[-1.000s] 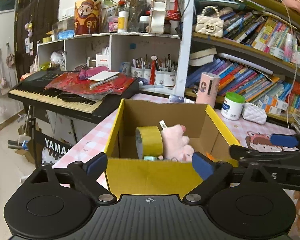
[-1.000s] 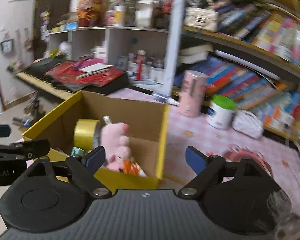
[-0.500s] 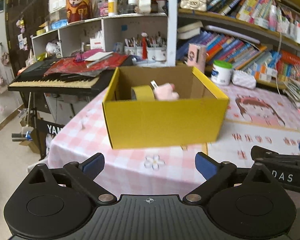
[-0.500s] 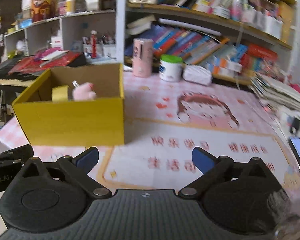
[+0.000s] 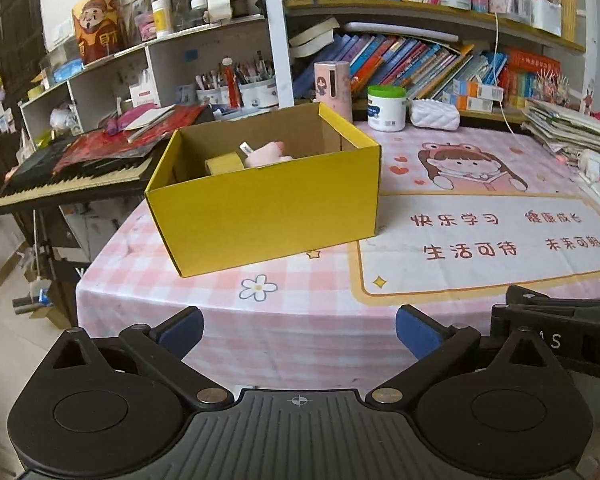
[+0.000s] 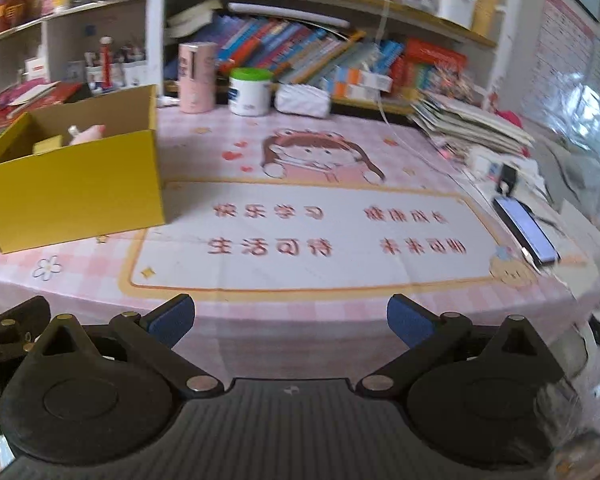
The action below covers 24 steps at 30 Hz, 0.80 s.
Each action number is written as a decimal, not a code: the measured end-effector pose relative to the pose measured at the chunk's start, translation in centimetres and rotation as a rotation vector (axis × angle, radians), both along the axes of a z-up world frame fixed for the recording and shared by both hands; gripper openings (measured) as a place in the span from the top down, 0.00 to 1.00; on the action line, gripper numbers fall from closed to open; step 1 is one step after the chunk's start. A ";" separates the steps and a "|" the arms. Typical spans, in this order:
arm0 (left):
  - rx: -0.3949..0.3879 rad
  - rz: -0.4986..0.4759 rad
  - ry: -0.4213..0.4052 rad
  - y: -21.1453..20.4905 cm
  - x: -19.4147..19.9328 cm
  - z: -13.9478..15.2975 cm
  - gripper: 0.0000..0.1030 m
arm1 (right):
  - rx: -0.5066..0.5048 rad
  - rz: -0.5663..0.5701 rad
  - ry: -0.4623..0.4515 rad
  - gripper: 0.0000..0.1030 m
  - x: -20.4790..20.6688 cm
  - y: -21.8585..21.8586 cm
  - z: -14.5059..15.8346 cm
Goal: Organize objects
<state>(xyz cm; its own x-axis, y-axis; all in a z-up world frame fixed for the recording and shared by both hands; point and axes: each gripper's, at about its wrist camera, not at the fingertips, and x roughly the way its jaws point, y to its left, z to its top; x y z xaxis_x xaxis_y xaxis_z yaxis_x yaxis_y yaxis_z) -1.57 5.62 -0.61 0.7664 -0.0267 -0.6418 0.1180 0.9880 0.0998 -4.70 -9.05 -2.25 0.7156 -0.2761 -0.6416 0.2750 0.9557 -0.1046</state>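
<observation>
Yellow cardboard box [image 5: 268, 208] sits on the pink checked tablecloth [image 5: 292, 320], with a roll of yellow tape [image 5: 223, 163] and a pink plush toy [image 5: 268, 154] inside. The left gripper [image 5: 298, 330] is opening wide, with nothing between its blue pads. The right gripper [image 6: 290, 316] is spread fully, also empty, above the table edge.

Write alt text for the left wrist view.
A yellow box sits on a pink checked tablecloth, holding a tape roll and a pink plush. The left claw is empty, its jaws opening, short of the box. Crowded bookshelves stand behind.
</observation>
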 end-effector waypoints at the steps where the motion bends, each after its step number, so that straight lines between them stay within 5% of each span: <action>1: 0.002 0.007 0.002 -0.2 0.1 0.1 0.00 | 0.005 -0.015 0.005 0.00 0.0 -0.1 0.0; 24: 0.057 0.067 0.006 -2.6 0.3 -0.1 0.00 | 0.006 -0.091 -0.004 0.00 -0.5 -2.1 0.7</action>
<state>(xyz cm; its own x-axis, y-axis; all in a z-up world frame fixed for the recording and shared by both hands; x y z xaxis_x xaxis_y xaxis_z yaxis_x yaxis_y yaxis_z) -1.23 2.97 -0.66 0.7612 0.0613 -0.6456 0.0528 0.9864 0.1559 -5.19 -11.17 -1.51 0.6900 -0.3364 -0.6409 0.3610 0.9274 -0.0980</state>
